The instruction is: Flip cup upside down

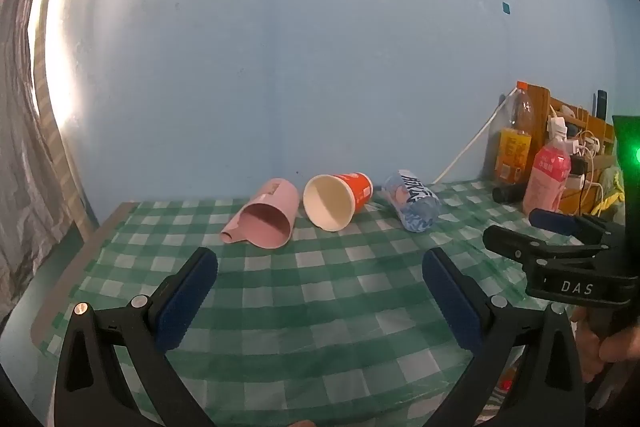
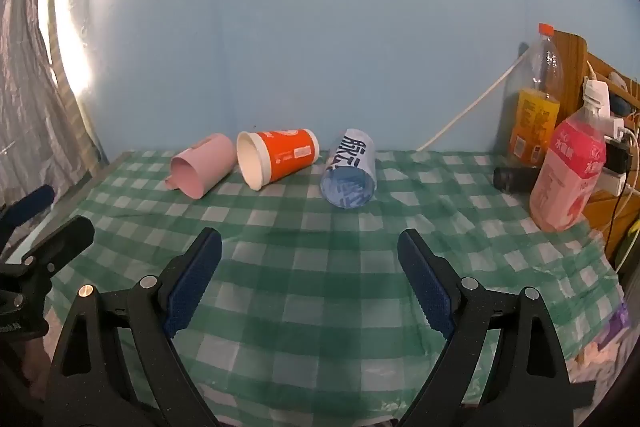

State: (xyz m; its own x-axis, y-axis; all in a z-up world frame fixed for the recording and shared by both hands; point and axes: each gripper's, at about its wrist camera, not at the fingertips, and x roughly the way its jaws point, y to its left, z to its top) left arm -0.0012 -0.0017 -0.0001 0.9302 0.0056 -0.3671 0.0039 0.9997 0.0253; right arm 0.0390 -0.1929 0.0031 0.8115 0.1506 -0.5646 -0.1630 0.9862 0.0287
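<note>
Three cups lie on their sides in a row at the back of the green checked tablecloth: a pink mug on the left, an orange paper cup in the middle, a blue-and-white cup on the right, mouths towards me. My left gripper is open and empty, in front of the pink and orange cups, well short of them. My right gripper is open and empty, in front of the blue-and-white cup; it also shows in the left wrist view.
At the right stand an orange-capped bottle, a pink bottle, a small dark object, and a wooden shelf with plugs and cables. A blue wall is behind; a curtain hangs left.
</note>
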